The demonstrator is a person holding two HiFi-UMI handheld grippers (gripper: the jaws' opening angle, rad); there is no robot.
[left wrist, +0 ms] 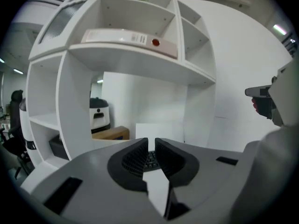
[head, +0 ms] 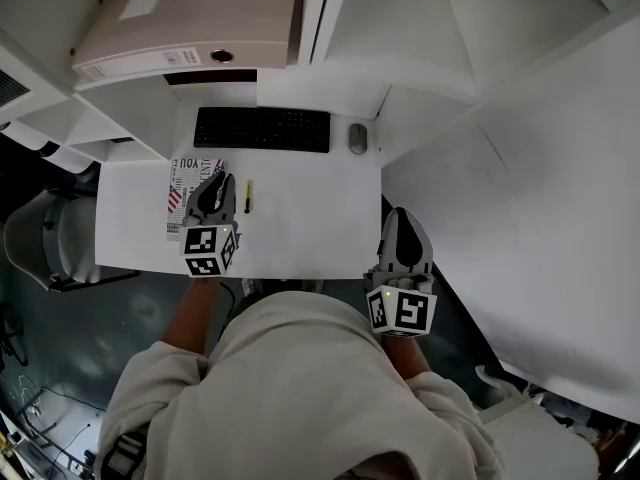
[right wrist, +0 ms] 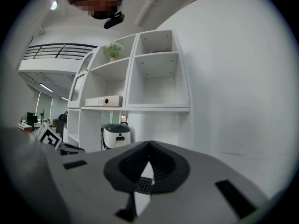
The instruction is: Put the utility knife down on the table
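Left tongs slightly apart, right tongs closed, both empty.
Knife lies on tabletop, left side; placing looks done, next: pull clear.

On the desk, a keyboard lies along the far edge, with a mouse just to its right. Nearer, the utility knife lies left of centre, near a leaflet at the left edge. Beyond the keyboard, a binder lies on a shelf.
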